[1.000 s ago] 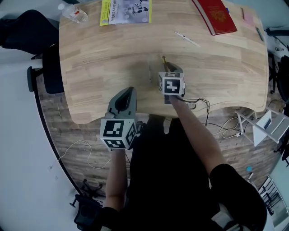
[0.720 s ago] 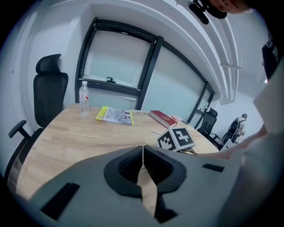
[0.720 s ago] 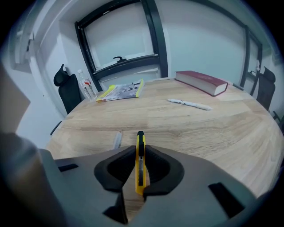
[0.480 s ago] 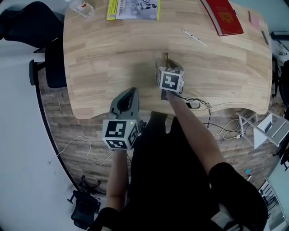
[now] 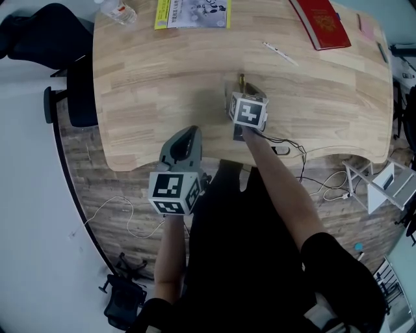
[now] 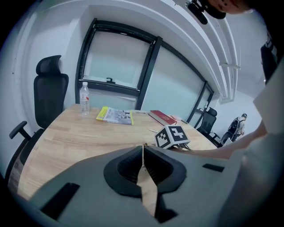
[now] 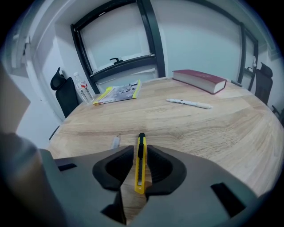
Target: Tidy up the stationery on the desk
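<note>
A yellow utility knife lies lengthwise between the jaws of my right gripper, its tip pointing away over the wooden desk. Those jaws have just been opening; a gap shows beside the knife, so the right gripper is open. In the head view the knife's tip pokes out beyond the right gripper at mid desk. My left gripper hovers at the desk's near edge, shut with nothing in it. A white pen lies farther back.
A red book and pink notes sit at the back right, a yellow-edged magazine and a water bottle at the back left. A small grey item lies left of the knife. An office chair stands left.
The right gripper's marker cube has rolled slightly while staying over the knife at mid desk. The left gripper has kept its place.
</note>
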Demonstrator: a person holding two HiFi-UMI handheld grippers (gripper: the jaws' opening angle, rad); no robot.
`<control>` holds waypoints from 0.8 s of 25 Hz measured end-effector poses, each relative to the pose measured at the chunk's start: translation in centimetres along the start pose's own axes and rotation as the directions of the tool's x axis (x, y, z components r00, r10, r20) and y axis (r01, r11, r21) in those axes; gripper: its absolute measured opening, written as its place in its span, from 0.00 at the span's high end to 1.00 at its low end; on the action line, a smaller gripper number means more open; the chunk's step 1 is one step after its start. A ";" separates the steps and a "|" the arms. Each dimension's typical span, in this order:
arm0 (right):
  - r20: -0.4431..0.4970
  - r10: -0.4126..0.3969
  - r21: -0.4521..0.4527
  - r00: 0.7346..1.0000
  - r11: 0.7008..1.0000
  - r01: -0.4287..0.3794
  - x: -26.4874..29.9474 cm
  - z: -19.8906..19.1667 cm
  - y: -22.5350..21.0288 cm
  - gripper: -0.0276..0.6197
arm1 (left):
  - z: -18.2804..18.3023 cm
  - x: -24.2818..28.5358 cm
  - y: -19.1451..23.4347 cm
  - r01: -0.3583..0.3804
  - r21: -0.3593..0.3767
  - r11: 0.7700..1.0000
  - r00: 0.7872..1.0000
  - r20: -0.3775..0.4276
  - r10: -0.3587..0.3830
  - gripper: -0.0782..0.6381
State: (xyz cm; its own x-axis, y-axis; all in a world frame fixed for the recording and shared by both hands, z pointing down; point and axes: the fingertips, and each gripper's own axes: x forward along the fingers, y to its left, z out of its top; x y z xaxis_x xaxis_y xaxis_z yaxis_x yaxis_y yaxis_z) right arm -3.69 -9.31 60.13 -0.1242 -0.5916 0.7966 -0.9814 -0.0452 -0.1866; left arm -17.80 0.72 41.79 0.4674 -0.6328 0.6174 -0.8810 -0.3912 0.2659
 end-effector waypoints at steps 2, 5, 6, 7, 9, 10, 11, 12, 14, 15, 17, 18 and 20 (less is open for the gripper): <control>0.010 -0.001 0.001 1.000 1.000 0.001 -0.5 0.6 -0.2 0.79 | 0.4 0.3 0.0 0.003 0.004 1.000 1.000 0.006 -0.003 0.84; 0.026 0.001 -0.005 1.000 1.000 -0.001 -1.1 1.2 -0.7 0.79 | 0.6 0.7 -0.3 0.012 0.010 1.000 1.000 0.011 -0.012 0.84; 0.028 0.003 -0.007 1.000 1.000 -0.003 -1.3 1.2 -0.9 0.79 | 0.6 0.7 -0.5 0.015 0.011 1.000 1.000 0.011 -0.015 0.84; 0.030 0.005 -0.009 1.000 1.000 -0.004 -1.6 1.3 -1.0 0.79 | 0.7 0.7 -0.6 0.020 0.013 1.000 1.000 0.011 -0.020 0.84; 0.038 0.009 -0.019 0.999 1.000 -0.008 -2.3 1.6 -1.3 0.79 | 0.9 0.7 -0.7 0.030 0.013 0.999 0.999 0.014 -0.030 0.84; 0.042 0.013 -0.026 0.999 1.000 -0.012 -2.6 1.9 -1.5 0.79 | 1.1 0.8 -0.7 0.034 0.014 0.999 0.999 0.016 -0.034 0.84; 0.047 0.018 -0.035 0.999 0.999 -0.017 -2.9 2.1 -1.7 0.79 | 1.3 0.9 -0.8 0.038 0.017 0.999 0.999 0.018 -0.038 0.84; 0.053 0.024 -0.046 0.998 0.999 -0.022 -3.1 2.4 -2.0 0.79 | 1.5 1.1 -0.9 0.042 0.020 0.999 0.999 0.020 -0.043 0.84; 0.064 0.036 -0.079 0.997 0.996 -0.031 -3.8 3.1 -2.7 0.79 | 1.8 1.3 -1.0 0.052 0.025 0.998 0.998 0.021 -0.052 0.84; 0.069 0.042 -0.096 0.997 0.995 -0.036 -4.2 3.5 -3.1 0.79 | 2.0 1.5 -1.1 0.055 0.027 0.998 0.998 0.022 -0.056 0.84; 0.086 0.054 -0.126 0.995 0.991 -0.043 -4.6 4.3 -4.1 0.79 | 2.4 1.9 -1.3 0.062 0.029 0.998 0.998 0.024 -0.063 0.84; 0.096 0.056 -0.143 0.994 0.989 -0.042 -4.8 4.8 -4.8 0.79 | 2.6 2.2 -1.5 0.066 0.032 0.997 0.997 0.025 -0.067 0.84; 0.110 0.054 -0.182 0.993 0.983 -0.033 -5.2 5.8 -6.3 0.79 | 3.0 2.9 -2.0 0.075 0.036 0.997 0.997 0.027 -0.076 0.84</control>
State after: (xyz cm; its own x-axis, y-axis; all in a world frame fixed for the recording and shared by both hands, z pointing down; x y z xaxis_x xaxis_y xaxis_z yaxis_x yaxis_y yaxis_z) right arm 3.97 -10.62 53.81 -0.1599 -0.6779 0.7175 -0.9870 0.1219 -0.1047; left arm -14.50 -2.30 40.84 0.5349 -0.6189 0.5752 -0.8402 -0.4617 0.2845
